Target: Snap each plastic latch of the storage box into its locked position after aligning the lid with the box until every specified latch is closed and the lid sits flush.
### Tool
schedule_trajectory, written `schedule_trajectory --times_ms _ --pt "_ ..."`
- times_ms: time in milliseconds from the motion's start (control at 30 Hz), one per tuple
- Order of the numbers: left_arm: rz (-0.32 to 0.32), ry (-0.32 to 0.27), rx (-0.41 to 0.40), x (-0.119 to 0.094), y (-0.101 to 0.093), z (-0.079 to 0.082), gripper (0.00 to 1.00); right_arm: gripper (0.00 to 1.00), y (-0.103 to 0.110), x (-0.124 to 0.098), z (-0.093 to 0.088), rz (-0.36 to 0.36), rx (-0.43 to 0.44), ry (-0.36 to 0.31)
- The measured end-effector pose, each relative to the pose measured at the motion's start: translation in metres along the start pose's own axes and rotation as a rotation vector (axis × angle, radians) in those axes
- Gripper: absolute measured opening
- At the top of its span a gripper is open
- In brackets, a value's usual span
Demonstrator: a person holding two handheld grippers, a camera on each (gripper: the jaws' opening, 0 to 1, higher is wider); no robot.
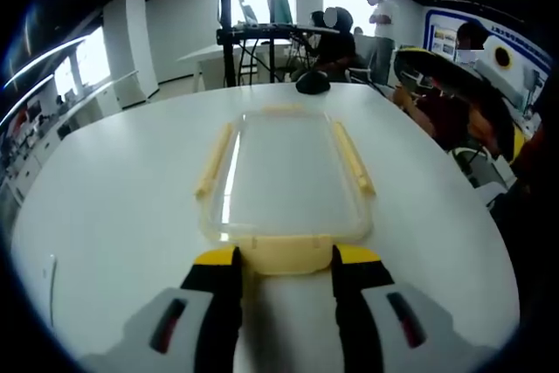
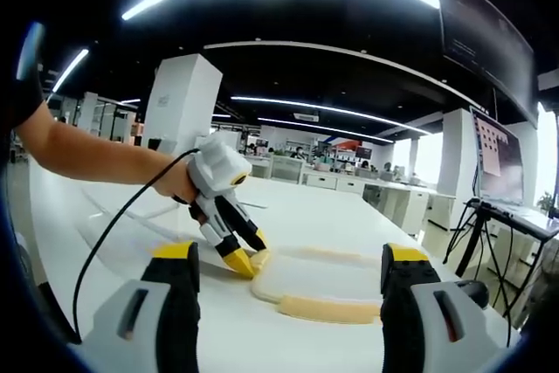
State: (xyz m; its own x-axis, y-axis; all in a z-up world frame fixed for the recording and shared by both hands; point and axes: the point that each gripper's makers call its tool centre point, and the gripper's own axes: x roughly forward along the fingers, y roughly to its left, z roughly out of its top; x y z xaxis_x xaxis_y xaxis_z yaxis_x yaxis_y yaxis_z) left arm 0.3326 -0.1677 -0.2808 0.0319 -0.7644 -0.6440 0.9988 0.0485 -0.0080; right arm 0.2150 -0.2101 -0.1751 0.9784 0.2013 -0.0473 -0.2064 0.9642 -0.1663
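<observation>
Big white round table (image 1: 113, 207). Clear storage box (image 1: 284, 176) with pale yellow latches lies flat on table, near middle. Small black round thing (image 1: 312, 83) sits on table past box's far end.

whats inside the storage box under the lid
Through the clear lid of the storage box nothing shows inside but the white table beneath. The yellow end latch, between the left hand-held gripper jaws, hides the near edge.
</observation>
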Motion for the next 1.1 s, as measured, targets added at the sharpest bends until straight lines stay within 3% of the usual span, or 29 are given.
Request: schedule_trajectory --times_ms 400,1100 --pt "-0.007 -0.022 0.005 -0.001 0.000 -0.001 0.40 0.85 -0.033 -0.010 -0.009 -0.063 -0.036 0.031" --pt "-0.007 -0.006 0.007 -0.001 0.000 -0.003 0.40 0.84 -0.078 -0.017 -0.029 -0.133 -0.084 0.105"
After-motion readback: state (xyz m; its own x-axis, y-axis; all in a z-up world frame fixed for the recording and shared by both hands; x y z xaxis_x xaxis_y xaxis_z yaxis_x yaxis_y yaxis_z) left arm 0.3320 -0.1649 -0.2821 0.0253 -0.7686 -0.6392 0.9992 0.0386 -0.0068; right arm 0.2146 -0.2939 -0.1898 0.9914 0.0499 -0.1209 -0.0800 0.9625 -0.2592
